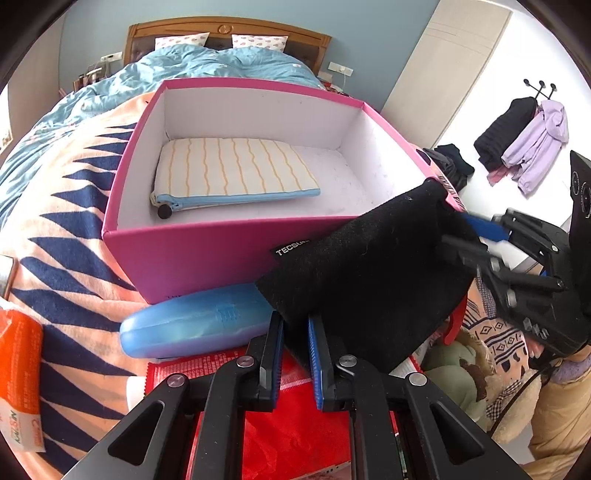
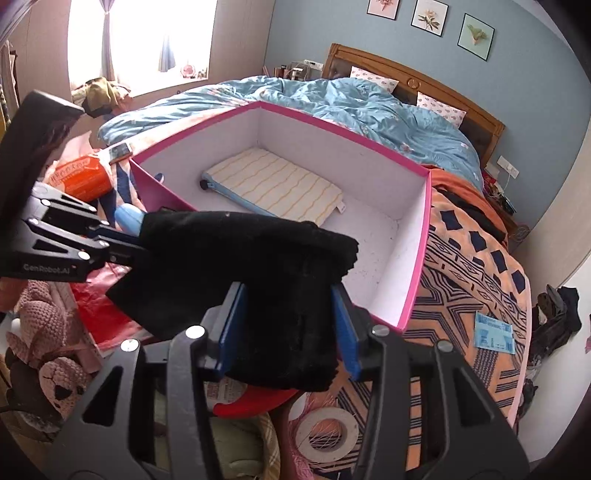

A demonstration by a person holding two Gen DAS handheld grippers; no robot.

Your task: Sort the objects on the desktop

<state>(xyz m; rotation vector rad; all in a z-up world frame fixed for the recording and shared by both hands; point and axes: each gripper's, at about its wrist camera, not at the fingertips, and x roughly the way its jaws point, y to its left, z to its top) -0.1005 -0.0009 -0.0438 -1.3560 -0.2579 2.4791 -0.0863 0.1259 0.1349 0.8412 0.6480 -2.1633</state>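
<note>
Both the left gripper (image 1: 295, 354) and right gripper (image 2: 288, 325) clamp the black pouch (image 1: 369, 280) over the pink box's (image 1: 207, 251) near rim; only the right wrist view shows bare floor inside beside the striped pouch (image 2: 277, 186).

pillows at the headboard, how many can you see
2: a left pillow and a right pillow, side by side against the headboard. The quilt may hide more.

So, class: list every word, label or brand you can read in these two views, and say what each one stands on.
"TECSU", cut off at the fold: white letters on the tag of the black pouch.
"GenRobot.AI": on the left gripper.
Orange packet: print too blurred to read.
Pink box corner lettering: partly hidden, unreadable.
Blue card and red bag: print too small.
</note>
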